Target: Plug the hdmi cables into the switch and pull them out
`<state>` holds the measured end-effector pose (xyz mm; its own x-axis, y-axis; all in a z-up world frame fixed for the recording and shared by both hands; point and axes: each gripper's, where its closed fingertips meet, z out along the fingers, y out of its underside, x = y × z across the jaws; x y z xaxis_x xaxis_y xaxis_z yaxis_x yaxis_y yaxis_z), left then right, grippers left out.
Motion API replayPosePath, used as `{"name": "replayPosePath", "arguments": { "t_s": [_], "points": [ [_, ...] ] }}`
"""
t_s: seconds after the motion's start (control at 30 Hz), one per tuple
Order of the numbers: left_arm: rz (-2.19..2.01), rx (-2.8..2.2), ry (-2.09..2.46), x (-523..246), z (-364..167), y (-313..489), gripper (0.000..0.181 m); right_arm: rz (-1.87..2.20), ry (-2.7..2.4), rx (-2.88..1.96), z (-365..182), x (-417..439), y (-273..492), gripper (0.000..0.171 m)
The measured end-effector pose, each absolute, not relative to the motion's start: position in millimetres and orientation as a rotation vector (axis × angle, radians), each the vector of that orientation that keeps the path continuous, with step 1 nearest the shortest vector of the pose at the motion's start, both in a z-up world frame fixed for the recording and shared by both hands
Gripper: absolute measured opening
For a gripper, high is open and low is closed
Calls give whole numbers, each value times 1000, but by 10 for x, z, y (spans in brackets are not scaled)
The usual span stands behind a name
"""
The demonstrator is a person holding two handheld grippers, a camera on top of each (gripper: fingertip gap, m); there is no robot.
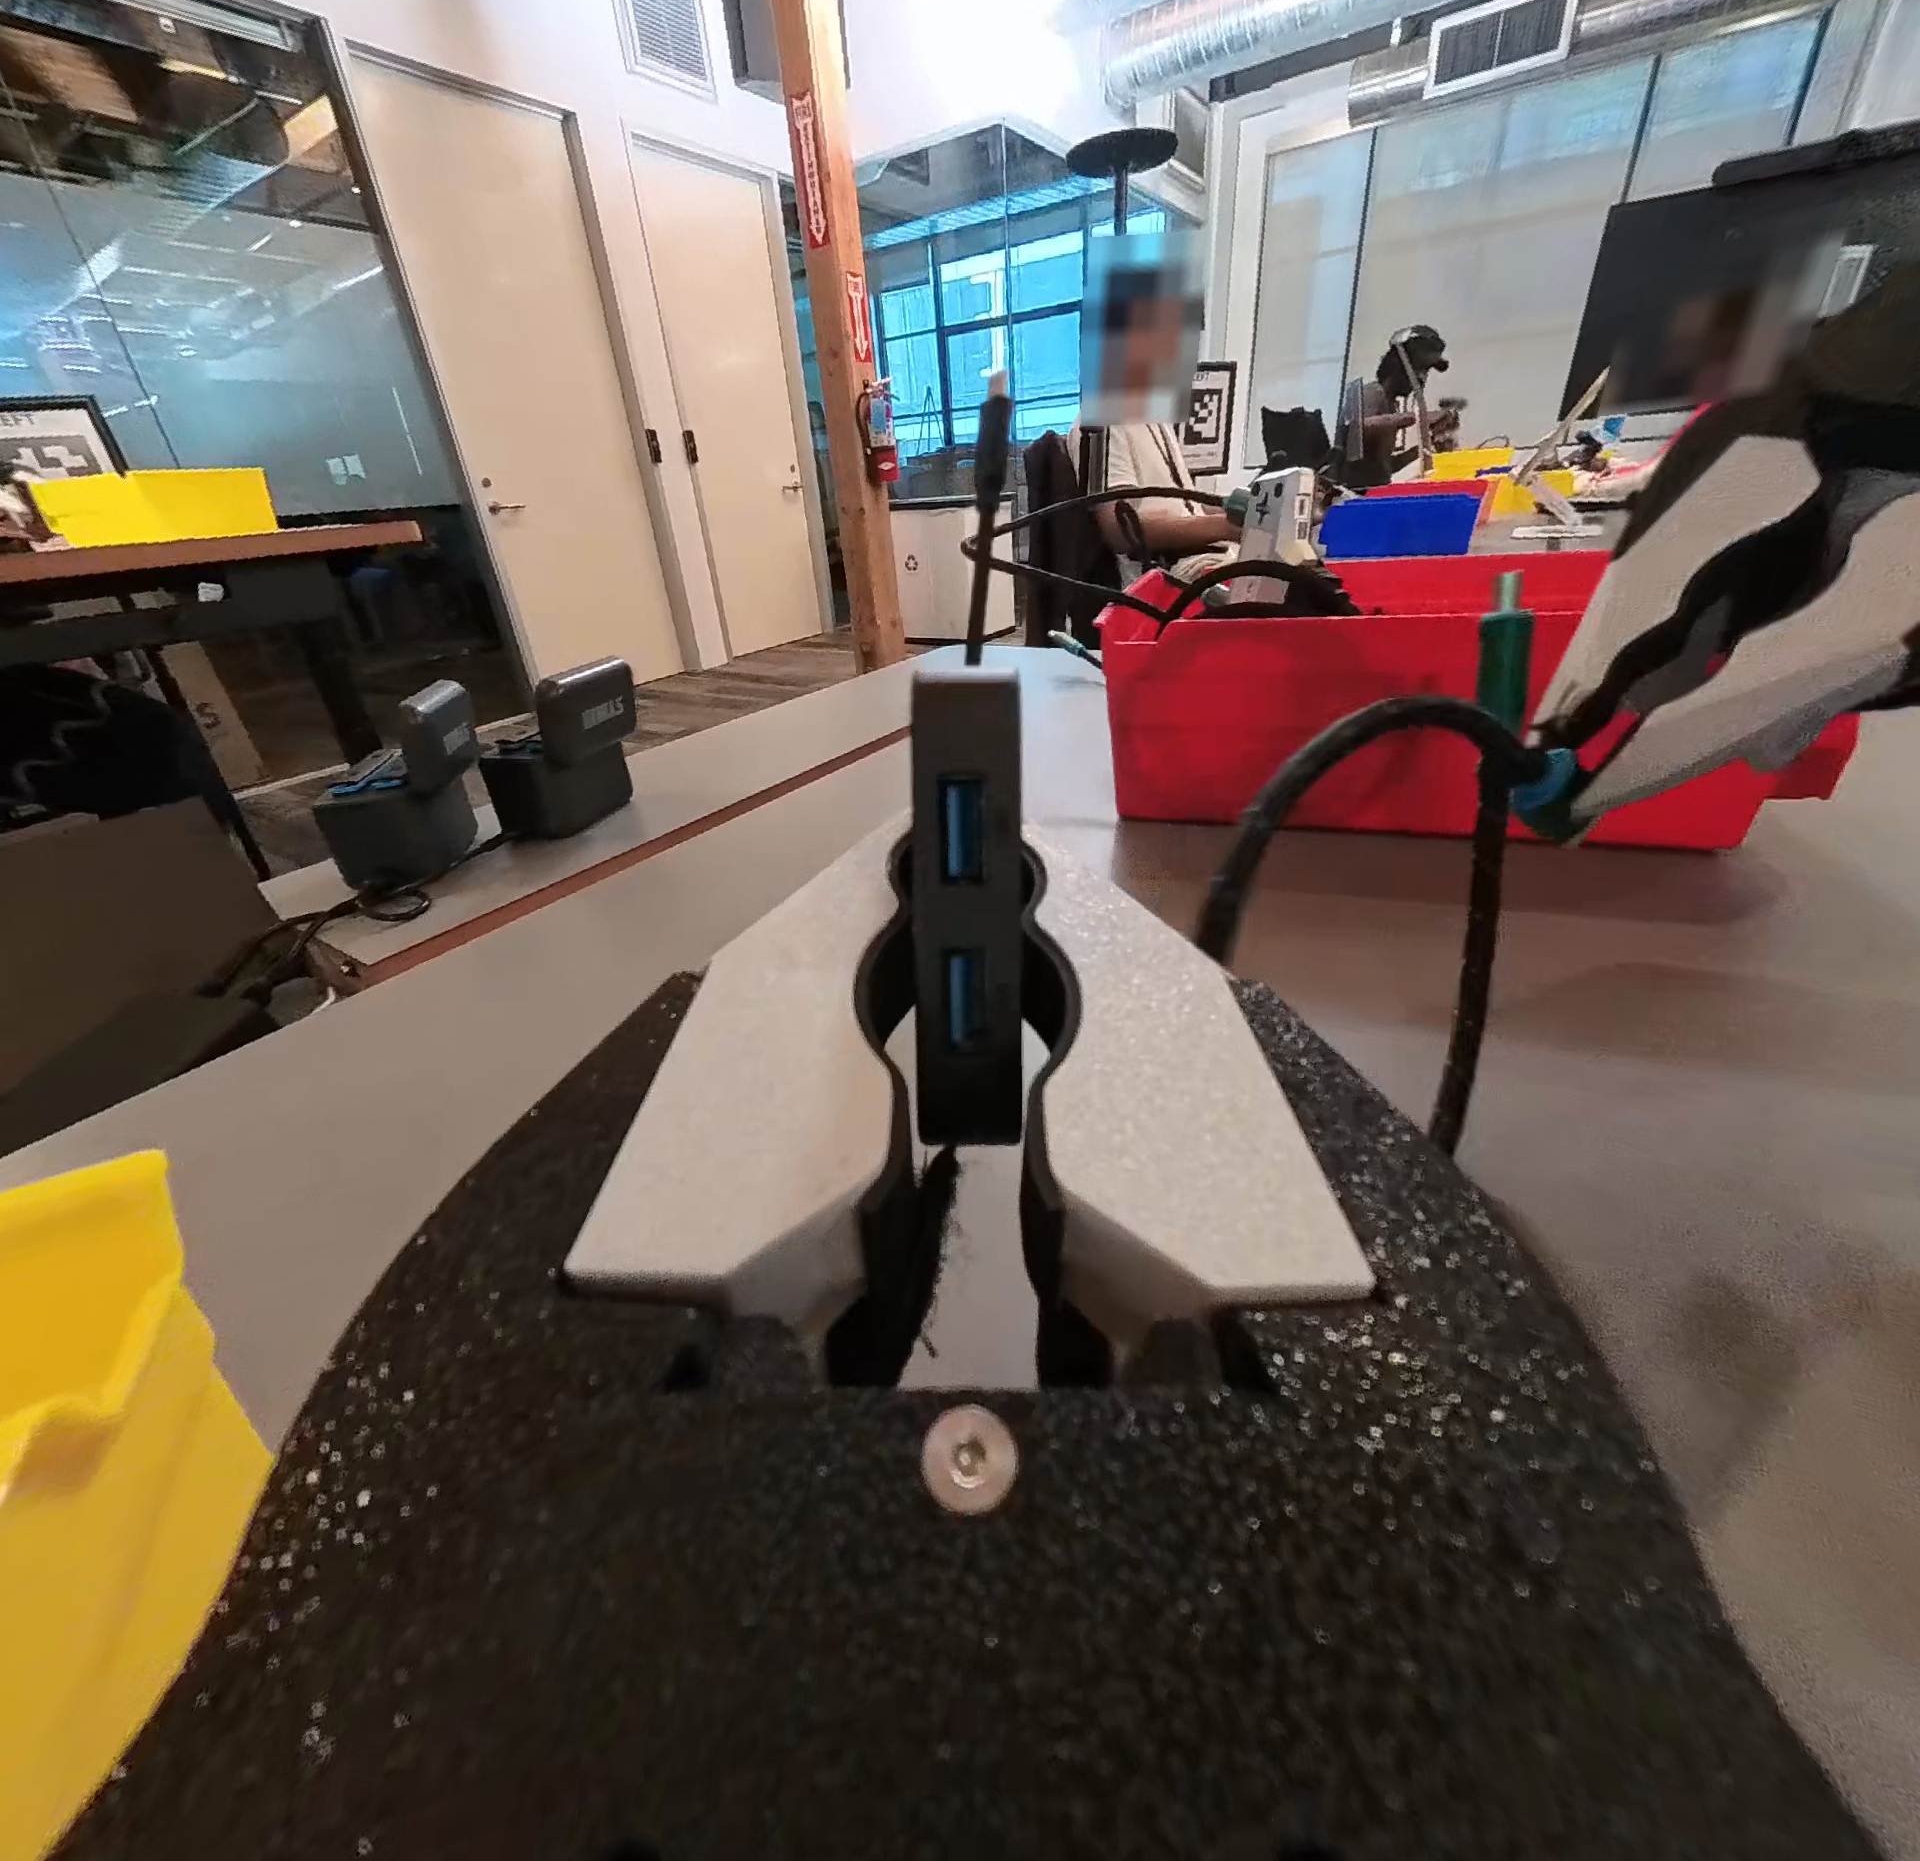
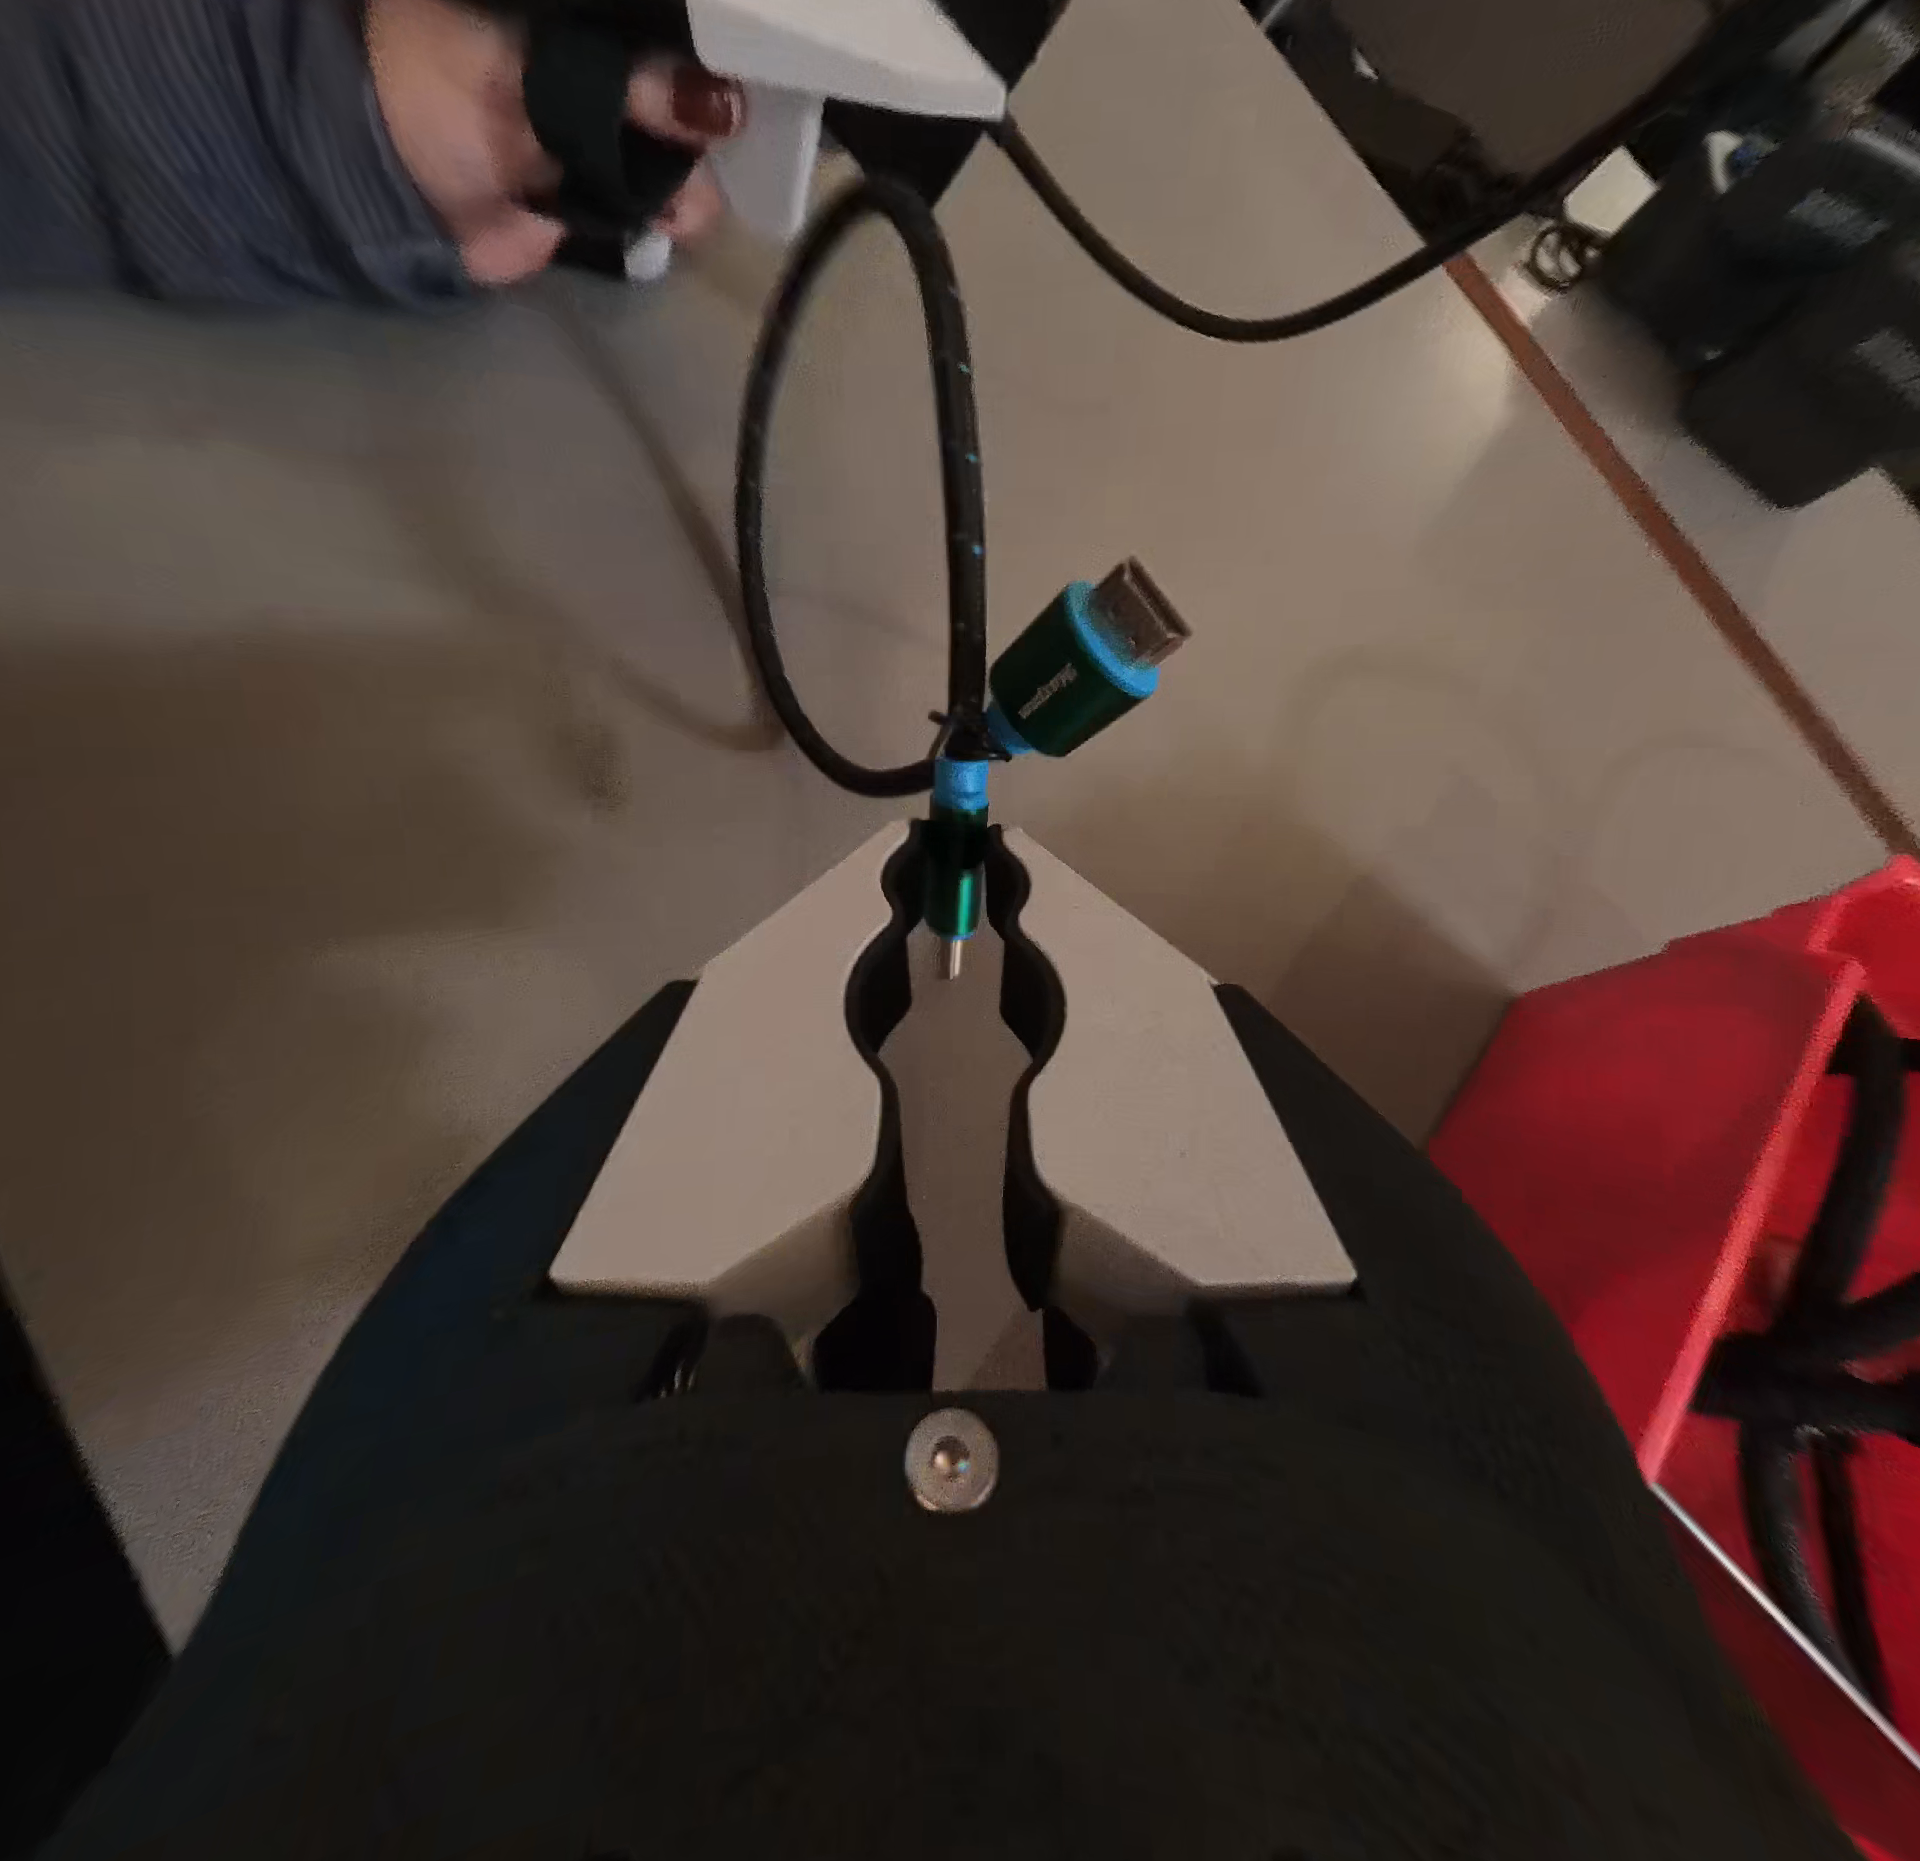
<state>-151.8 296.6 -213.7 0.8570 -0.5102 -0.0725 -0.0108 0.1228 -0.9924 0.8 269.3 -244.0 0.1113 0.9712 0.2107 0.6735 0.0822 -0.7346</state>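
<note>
Left wrist view: left gripper (image 1: 966, 990) is pinching the switch (image 1: 964, 907), a slim dark hub, edge-up between its fingers, w/ two blue ports facing the camera and its own thin lead (image 1: 982, 523) rising from the far end. Held up off the bench (image 1: 1455, 980), prob. so a port can be presented to the incoming plug.

Right gripper (image 2: 951, 907) is clamping the green plug (image 2: 954, 892) near its fingertips, metal tip pointing back toward the camera. Cable (image 2: 935, 377) is looping out and back; its other green HDMI plug (image 2: 1081, 668) is hanging free, tied beside the loop. Looks like the plug needs reorienting before insertion.

Red bin (image 1: 1351, 710) w/ more cables is sitting toward the far right edge of the bench, yellow bin (image 1: 94, 1448) at the near left corner. Nothing plugged in yet.
</note>
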Motion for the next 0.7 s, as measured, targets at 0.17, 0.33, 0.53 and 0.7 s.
{"name": "replayPosePath", "arguments": {
  "t_s": [0.17, 0.33, 0.53, 0.7],
  "points": [
    [-373, -1427, 494, -1458, -2176, 2961, 11, 551, -1679, -1793, -2754, 76, 2558, 9],
    [-348, -1439, 550, -1385, -2221, 2952, 11, 623, -1676, -1877, -2961, 166, 2470, 9],
    [-328, -1446, 600, -1321, -2259, 2937, 11, 717, -1625, -1888, -3016, 92, 2450, 11],
    [-324, -1451, 622, -1292, -2279, 2931, 10, 812, -1592, -1949, -3134, -1, 2421, 23]
  ]
}}
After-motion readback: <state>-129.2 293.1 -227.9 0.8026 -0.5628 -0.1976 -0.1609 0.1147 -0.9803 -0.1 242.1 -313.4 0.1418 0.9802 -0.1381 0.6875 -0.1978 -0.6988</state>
